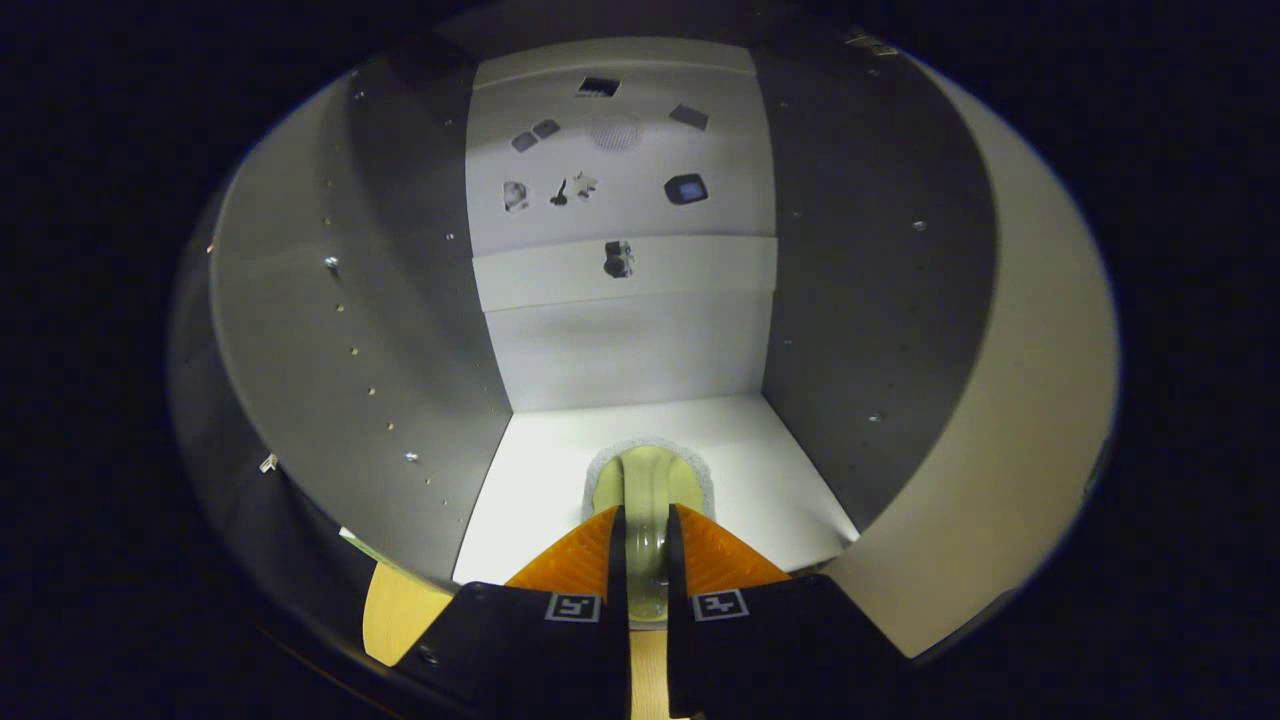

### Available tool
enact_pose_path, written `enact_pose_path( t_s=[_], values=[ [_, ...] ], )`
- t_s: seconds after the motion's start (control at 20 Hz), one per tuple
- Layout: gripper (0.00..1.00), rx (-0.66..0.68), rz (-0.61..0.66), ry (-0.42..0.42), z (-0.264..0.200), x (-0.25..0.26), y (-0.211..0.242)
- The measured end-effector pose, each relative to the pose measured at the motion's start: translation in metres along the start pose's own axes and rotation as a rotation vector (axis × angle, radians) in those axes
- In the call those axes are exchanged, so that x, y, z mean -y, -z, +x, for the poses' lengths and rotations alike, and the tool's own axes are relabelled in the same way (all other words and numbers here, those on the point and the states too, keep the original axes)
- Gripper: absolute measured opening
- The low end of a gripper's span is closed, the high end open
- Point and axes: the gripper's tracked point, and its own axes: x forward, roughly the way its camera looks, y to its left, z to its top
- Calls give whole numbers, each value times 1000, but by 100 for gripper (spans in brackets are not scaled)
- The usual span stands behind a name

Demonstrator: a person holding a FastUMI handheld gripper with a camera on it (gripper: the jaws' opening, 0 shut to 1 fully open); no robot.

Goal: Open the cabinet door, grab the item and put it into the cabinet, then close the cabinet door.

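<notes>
Tongs (646,545) clamp the cup's handle (646,520) inside the cabinet (640,350).

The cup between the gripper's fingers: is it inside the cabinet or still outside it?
Inside. The cup sits over the cabinet's white floor, between its grey side walls, held by the gripper.

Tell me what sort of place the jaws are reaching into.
Most likely the inside of a cabinet: grey side walls dotted with shelf-pin holes, a pale back panel and a white floor. The gripper holds a pale cup-like item there.

Jaws clamping brush (648,490), inside cabinet (640,330)
</notes>
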Motion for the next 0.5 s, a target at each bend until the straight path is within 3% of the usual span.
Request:
enact_pose_path(
  t_s=[0.5],
  values=[
    [22, -62, 15, -11, 89, -11, 17]
  ],
)
